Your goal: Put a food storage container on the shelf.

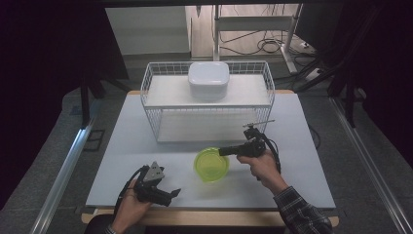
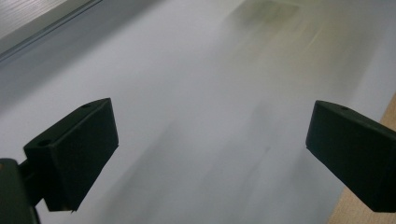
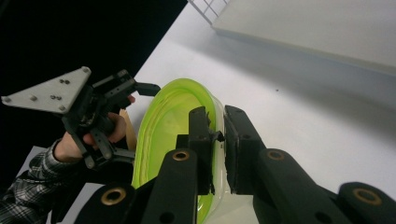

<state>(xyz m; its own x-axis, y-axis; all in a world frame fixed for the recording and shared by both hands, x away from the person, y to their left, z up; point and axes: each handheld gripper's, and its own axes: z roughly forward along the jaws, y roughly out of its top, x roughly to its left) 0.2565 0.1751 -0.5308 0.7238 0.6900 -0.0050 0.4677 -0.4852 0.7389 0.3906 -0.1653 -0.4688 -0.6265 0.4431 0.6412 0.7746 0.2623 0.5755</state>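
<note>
Right tool point(image 3: 215, 135) clenched on the rim of a lime-green bowl point(image 1: 212, 165) at mid-desk point(image 1: 302, 146), just before a wire basket point(image 1: 263, 78), left tool point(image 1: 165, 195) released, jaws wide, near desk's front edge

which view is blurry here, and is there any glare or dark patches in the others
Left gripper view: the white table top is smeared and soft, though the left gripper, open, stays sharp. Right gripper view: crisp up close on the right gripper clamped on the green bowl, whose rim glows brightly; black upper left corner. High view: evenly lit table, dark surroundings, no strong glare.
</note>
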